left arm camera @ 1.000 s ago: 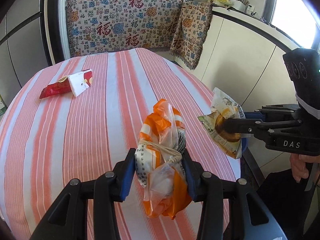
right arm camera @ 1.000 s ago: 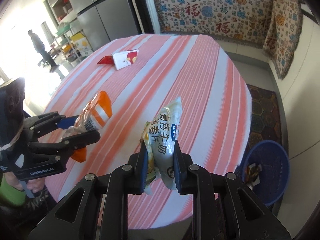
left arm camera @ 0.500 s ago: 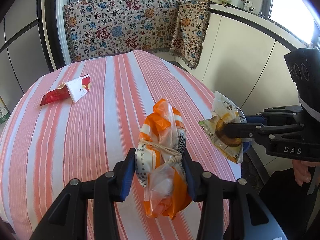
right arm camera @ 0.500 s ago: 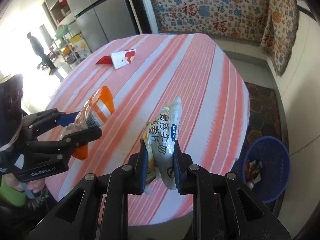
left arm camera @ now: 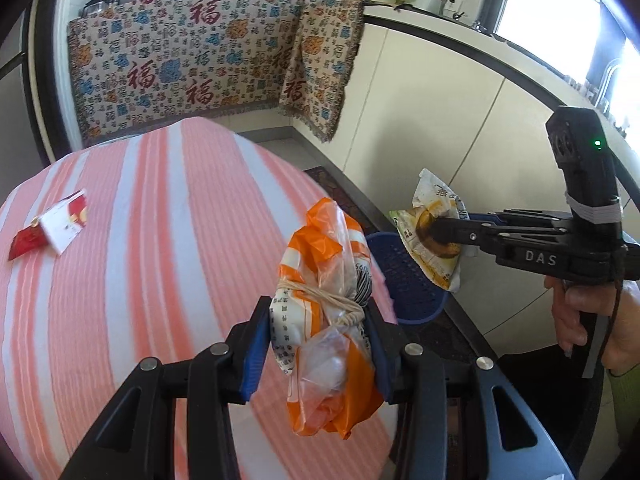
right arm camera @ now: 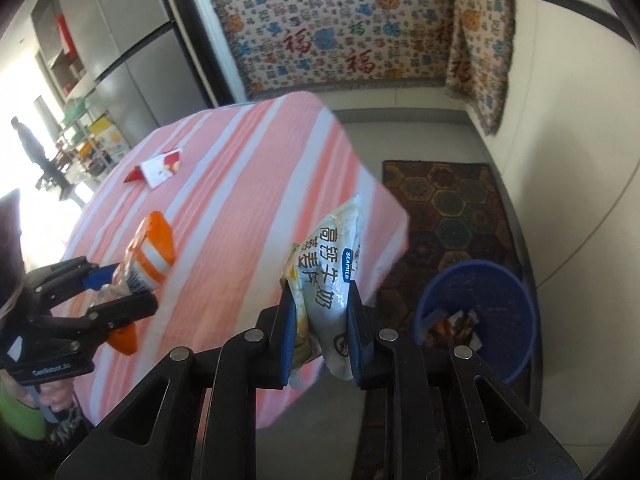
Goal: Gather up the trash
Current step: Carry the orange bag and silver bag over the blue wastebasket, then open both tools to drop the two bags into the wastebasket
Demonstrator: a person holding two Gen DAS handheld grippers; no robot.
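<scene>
My left gripper is shut on a knotted orange and white plastic bag, held above the right edge of the striped table. My right gripper is shut on a white snack wrapper with dark print, past the table's corner. In the left wrist view that wrapper hangs over the blue bin. The blue bin stands on the floor to the right, with some wrappers inside. A red and white packet lies on the far left of the table.
A patterned rug lies under the bin. White cabinets and a cloth-draped counter with pots run along the back. A fridge stands at left. A person stands far off in the bright doorway.
Both grippers have swung right, off the table's middle towards its right edge, each still gripping its trash. The blue bin has come into the left wrist view and nearer in the right wrist view.
</scene>
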